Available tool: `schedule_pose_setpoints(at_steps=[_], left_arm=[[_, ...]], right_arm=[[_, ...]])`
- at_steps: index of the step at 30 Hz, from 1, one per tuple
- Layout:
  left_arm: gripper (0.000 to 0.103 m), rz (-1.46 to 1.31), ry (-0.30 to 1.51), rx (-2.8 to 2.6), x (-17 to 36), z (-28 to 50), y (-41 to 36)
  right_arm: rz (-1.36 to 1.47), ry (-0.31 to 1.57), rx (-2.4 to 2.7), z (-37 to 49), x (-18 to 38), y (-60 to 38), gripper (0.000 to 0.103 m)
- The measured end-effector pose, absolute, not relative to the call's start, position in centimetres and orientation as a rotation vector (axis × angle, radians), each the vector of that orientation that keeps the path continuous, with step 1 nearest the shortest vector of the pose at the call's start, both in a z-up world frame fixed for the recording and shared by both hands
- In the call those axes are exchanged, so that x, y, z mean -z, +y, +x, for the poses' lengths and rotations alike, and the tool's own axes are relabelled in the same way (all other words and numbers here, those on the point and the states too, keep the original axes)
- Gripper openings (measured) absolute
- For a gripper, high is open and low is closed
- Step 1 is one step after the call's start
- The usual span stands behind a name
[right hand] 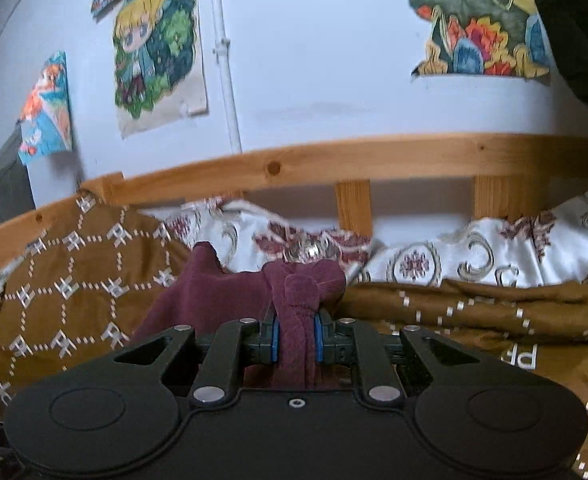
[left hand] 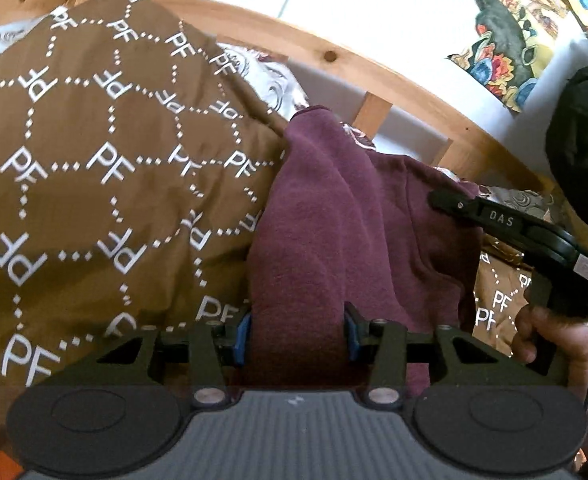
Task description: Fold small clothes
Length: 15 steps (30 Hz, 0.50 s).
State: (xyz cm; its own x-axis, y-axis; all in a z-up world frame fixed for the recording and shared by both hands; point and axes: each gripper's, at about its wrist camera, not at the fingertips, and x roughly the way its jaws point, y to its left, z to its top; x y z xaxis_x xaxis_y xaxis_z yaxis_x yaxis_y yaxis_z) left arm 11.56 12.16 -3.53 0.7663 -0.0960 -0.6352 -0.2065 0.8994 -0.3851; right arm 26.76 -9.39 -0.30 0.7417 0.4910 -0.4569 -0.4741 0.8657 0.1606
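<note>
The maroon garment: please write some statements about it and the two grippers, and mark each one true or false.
1. The left gripper has a thick fold of the maroon garment between its blue pads. True.
2. The right gripper is empty. False: it is shut on a bunched strip of the same garment.
3. The garment lies over a brown cover printed with white "PF" letters. True.
4. The rail behind the bedding is metal. False: it is light wood with knots.
5. The wall behind is bare. False: colourful pictures hang on it.
</note>
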Motion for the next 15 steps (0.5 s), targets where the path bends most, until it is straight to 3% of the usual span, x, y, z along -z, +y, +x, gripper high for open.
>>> schedule_pose_setpoints(at_steps=[4, 9, 13, 15], left_arm=[[0.052, -0.459, 0.712, -0.067, 3.6, 11.7, 11.9], [0.060, -0.472, 0.737, -0.112, 3.9, 11.9, 12.1], [0.069, -0.492, 0.748, -0.115, 4.1, 11.9, 12.4], [0.078, -0.488, 0.755, -0.121, 4.2, 12.0, 12.4]], right_arm=[[0.057, 0.545, -0.488, 27.0, 1.0, -10.2, 0.019], [0.064, 0.591, -0.414, 27.1, 2.1, -11.0, 0.031], [0.064, 0.605, -0.361, 26.6, 3.0, -11.6, 0.053], [0.076, 0.619, -0.342, 26.5, 3.4, -11.9, 0.062]])
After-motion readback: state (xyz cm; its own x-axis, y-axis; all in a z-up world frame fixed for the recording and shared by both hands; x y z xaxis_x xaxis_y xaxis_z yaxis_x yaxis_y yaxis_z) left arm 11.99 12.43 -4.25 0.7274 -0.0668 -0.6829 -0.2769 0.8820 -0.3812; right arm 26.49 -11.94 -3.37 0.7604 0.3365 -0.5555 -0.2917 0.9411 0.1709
